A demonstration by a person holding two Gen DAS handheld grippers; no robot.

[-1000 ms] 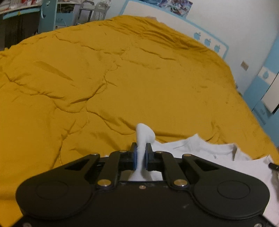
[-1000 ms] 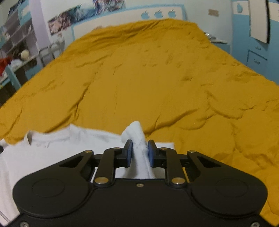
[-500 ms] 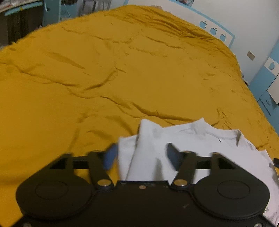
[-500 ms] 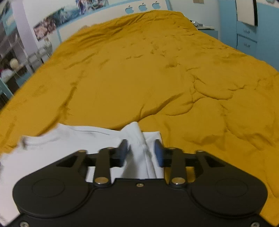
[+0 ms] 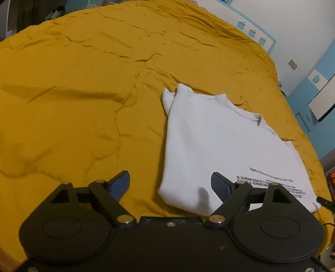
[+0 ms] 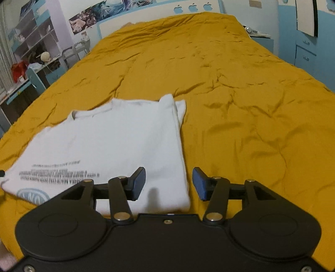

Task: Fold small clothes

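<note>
White t-shirt (image 6: 108, 142) has black print lines and a blue round logo near its hem, too blurred to read. Apple-logo cutouts (image 6: 192, 8) on headboard, no words.

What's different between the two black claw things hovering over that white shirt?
The left gripper stands wider open than the right gripper. The left one hangs over the white t-shirt's left folded edge, the right one over its right folded edge. Both have just been opening; both are black with blue pads, hold nothing, and the shirt lies on the yellow bedspread.
</note>
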